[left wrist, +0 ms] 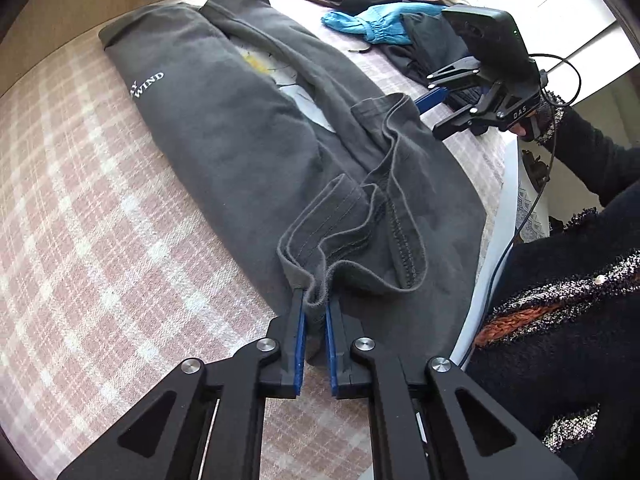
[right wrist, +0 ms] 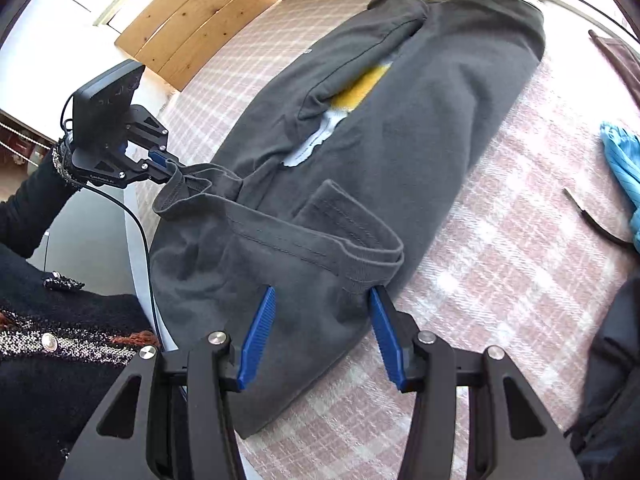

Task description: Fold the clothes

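One dark grey cotton T-shirt (right wrist: pixel 400 128) runs lengthwise away; left gripper (left wrist: pixel 316 312) clamps its near sleeve (bunched), right gripper (right wrist: pixel 322 300) gapes empty beside.

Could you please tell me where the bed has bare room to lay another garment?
The pink plaid bedspread is bare between the dark grey T-shirt and wooden headboard. It is crowded past the shirt, by the blue garment and dark clothes pile.

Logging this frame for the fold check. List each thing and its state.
T-shirt: grey, sides folded in, flat on the plaid cover.
Left gripper: shut on the T-shirt's hem.
Right gripper: open, over the T-shirt's near end.
Blue garment: crumpled, unfolded.
Dark clothes: heaped, unfolded.
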Tool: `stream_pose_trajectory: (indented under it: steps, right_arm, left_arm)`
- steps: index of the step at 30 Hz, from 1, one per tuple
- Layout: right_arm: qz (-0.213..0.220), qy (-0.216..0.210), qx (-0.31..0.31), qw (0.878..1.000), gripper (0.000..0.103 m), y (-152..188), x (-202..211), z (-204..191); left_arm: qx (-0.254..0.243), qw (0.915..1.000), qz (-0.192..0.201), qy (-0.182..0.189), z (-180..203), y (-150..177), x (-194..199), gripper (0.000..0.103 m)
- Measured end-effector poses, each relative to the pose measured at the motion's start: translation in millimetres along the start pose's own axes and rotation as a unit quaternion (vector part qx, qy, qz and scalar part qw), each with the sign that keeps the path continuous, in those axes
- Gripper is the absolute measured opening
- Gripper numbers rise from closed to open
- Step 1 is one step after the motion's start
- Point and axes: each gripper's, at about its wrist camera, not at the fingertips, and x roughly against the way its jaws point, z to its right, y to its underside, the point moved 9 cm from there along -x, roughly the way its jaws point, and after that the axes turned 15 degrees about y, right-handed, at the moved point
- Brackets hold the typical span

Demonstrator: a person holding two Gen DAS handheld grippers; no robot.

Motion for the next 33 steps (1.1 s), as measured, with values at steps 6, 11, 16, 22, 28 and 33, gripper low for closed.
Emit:
stream_pose_trajectory:
  steps: [6, 11, 16, 22, 28, 33]
  right_arm:
    - [0.009, 0.017, 0.024, 1.000, 0.007, -1, 3, -4]
    - [0.026, 0.045, 0.058, 0.997, 0.020, -17, 21, -6]
    - [0.036, 0.017, 0.188, 0.981, 0.061, -46, 25, -54]
    - [-0.053, -0.031, 0.301, 0.952, 0.061, -52, -35, -88]
    - [-0.082, -0.053, 0.330, 0.939, 0.007, -31, -28, -97]
    - [-0.019, -0.046, 0.268, 0.962, 0.006, -47, 16, -79]
  left_arm:
    - [-0.028, 0.9995, 0.008, -0.011, 7, -13, 17, 0.004]
    - [-0.021, 0.9997, 0.013, -0.009, 1, -16, 16, 0.004]
    - [-0.008, 0.9999, 0.010, -0.007, -7, -15, 5, 0.004]
    - [0.005, 0.9997, 0.023, -0.001, -10, -9, 18, 0.004]
    - [0.013, 0.9991, 0.039, -0.007, -9, -4, 22, 0.004]
    - [-0.005, 0.9972, 0.074, -0.007, -1, -18, 44, 0.004]
